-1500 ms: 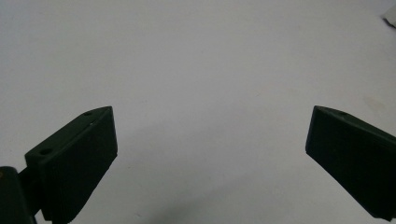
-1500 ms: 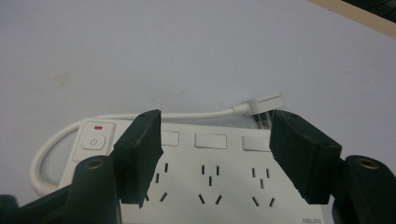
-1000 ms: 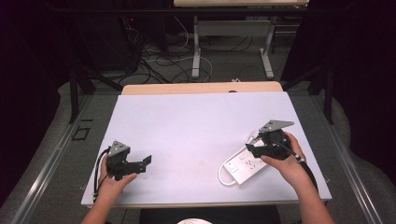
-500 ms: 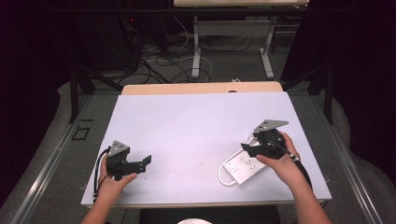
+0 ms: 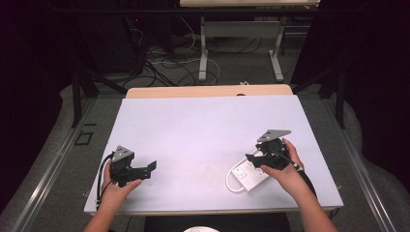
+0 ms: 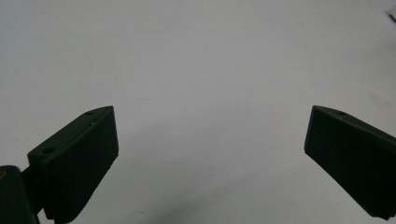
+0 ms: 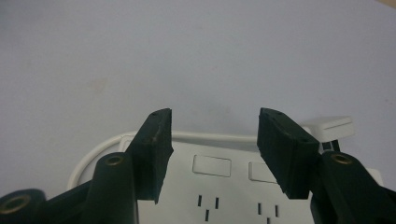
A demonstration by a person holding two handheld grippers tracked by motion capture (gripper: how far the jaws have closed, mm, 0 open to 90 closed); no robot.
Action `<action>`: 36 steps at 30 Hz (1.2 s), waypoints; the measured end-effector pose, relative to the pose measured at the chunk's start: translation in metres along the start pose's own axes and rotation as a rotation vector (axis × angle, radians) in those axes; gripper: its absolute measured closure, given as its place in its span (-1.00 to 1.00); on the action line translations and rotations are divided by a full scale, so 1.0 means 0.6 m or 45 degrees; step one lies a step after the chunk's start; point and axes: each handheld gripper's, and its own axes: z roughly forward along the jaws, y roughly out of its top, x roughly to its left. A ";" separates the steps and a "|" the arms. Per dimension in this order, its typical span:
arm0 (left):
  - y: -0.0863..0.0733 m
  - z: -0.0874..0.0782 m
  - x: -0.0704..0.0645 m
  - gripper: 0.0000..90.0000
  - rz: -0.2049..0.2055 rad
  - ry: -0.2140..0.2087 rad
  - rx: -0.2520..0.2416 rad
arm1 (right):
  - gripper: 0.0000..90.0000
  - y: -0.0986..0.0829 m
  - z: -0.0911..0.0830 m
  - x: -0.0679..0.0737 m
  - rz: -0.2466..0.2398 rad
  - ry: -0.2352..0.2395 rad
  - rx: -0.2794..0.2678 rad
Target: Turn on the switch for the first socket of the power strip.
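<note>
Sitting low near the 4 o'clock corner of the white surface (image 5: 203, 125), the white power strip (image 5: 247, 175) lies flat with its sockets facing up. Its white cord (image 5: 231, 180) loops round its 9 o'clock side. The right gripper (image 5: 252, 159) hangs just over the strip, and its two black jaws are partly open with nothing between them. From the right gripper view, the jaws stand over the strip's switches (image 7: 212, 165), with the white plug (image 7: 329, 127) lying off at 2 o'clock. Over at the 8 o'clock corner of the surface, the left gripper (image 5: 151, 166) is held in a hand (image 5: 116, 186), well apart from the strip. Its jaws are spread wide and hold nothing, with bare surface under them.
</note>
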 end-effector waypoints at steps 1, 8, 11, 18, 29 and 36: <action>0.000 0.000 0.000 -0.93 0.001 0.001 0.000 | 0.02 -0.001 0.001 0.000 -0.002 0.013 0.008; 0.000 0.000 0.000 -0.92 0.002 0.003 0.001 | 0.02 -0.007 0.013 0.006 -0.003 0.043 0.039; 0.000 0.000 0.000 -0.92 0.003 0.004 0.001 | 0.04 -0.009 0.016 0.008 -0.007 0.043 0.037; 0.000 0.000 0.000 -0.92 0.002 0.004 0.001 | 0.14 -0.014 0.025 0.013 0.007 0.077 0.066; 0.000 0.001 0.001 -0.91 0.005 0.003 0.004 | 0.42 -0.021 0.038 0.016 -0.010 0.125 0.090; 0.000 0.001 0.001 -0.90 0.007 0.000 0.013 | 0.57 -0.020 0.039 0.009 0.003 0.077 0.075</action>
